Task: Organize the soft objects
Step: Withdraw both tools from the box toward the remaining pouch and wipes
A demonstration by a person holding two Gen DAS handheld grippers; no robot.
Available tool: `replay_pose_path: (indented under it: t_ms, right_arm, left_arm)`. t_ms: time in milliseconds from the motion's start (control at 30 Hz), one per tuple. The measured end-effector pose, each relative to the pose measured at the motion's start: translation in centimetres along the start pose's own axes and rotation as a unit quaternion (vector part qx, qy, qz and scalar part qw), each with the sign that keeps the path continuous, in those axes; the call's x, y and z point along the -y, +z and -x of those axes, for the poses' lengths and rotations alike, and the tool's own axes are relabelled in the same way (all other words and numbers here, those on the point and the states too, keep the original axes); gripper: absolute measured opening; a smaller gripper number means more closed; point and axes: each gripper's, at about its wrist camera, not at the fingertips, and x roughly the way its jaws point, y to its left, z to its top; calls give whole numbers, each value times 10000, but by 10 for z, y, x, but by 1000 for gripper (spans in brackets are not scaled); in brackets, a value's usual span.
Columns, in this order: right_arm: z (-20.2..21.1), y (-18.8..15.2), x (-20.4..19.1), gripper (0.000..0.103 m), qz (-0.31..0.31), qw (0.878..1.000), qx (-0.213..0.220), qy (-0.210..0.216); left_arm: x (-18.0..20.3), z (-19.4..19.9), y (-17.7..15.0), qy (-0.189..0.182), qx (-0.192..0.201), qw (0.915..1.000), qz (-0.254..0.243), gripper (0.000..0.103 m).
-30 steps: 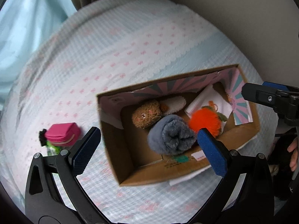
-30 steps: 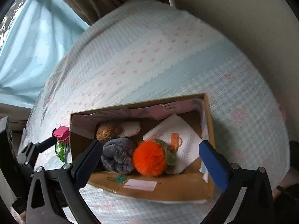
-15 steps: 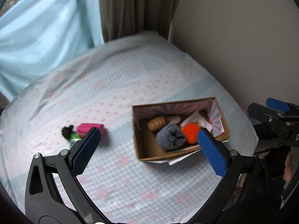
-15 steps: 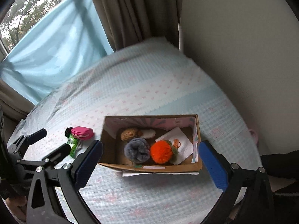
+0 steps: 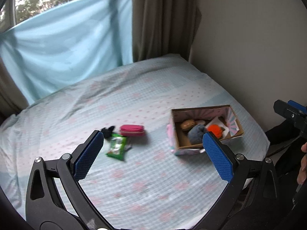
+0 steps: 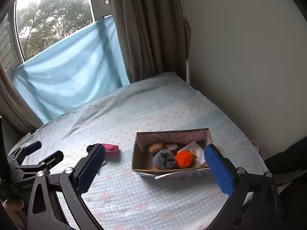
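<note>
An open cardboard box point(image 5: 235, 117) point(image 6: 138, 167) sits on the bed at the right. In it lie a brown plush point(image 5: 187, 124) point(image 6: 156, 147), a grey fuzzy roll point(image 5: 196, 133) point(image 6: 164, 159), an orange pompom point(image 5: 214, 129) point(image 6: 184, 158) and a white cloth point(image 6: 194, 147). A pink pouch point(image 5: 132, 130) point(image 6: 111, 149), a green packet point(image 5: 116, 148) and a small black item point(image 5: 107, 130) lie on the sheet left of the box. My left gripper point(image 5: 153, 153) is open and empty, high above the bed. My right gripper point(image 6: 154, 169) is open and empty, also well above.
The bed has a pale blue sheet with pink dots point(image 5: 134, 99) point(image 6: 144, 111). A wall point(image 6: 249, 57) runs along its right side. A brown curtain point(image 6: 145, 28) and a blue cloth point(image 6: 73, 65) hang over the window behind it.
Both grippers have pulled far back and up from the box, so the whole bed and window now show. The objects have not moved.
</note>
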Motion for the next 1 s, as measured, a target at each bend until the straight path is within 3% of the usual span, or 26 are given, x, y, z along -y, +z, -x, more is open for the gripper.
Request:
replay_pose_path:
  t_ms: [167, 400, 633, 1000]
  right_arm:
    - [6, -14, -31, 102, 16, 9998, 174, 57]
    - [-20, -24, -82, 102, 32, 9998, 85, 160]
    - [-79, -32, -128, 102, 315, 9982, -218, 454]
    - [-204, -54, -176, 102, 964, 9892, -955, 557]
  left_arm:
    - [-41, 18, -20, 103, 74, 9999, -4, 103]
    - [-96, 3, -41, 133, -130, 9998, 0, 103]
    - [-147, -51, -58, -71, -582, 9974, 418, 103]
    - [-169, -159, -75, -345, -1278, 9904, 400, 103]
